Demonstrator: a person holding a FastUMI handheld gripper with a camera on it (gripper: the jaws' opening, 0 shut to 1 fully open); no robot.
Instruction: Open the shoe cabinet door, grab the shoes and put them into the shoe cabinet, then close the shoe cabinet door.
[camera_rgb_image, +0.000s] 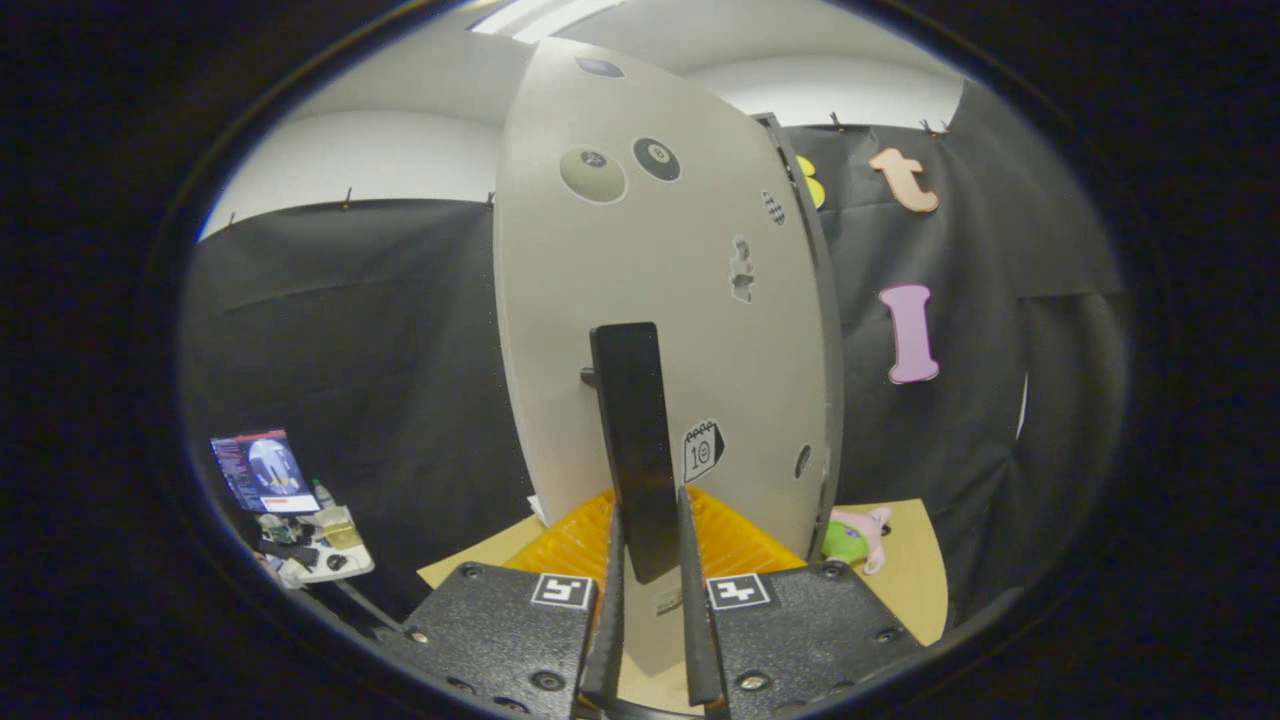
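The shoe cabinet door (660, 300) stands upright just ahead of my gripper (650, 560), its long axis vertical, its pale stickered face turned toward me. Its dark bar handle (632, 440) runs top to bottom, and its lower end sits between my fingers (612, 610), which are closed on it from both sides. Below the door lies an orange ribbed mat (740, 545) on a tan board (915, 560). A pink and green plush toy (858, 538) rests on the board beside the door's right edge.
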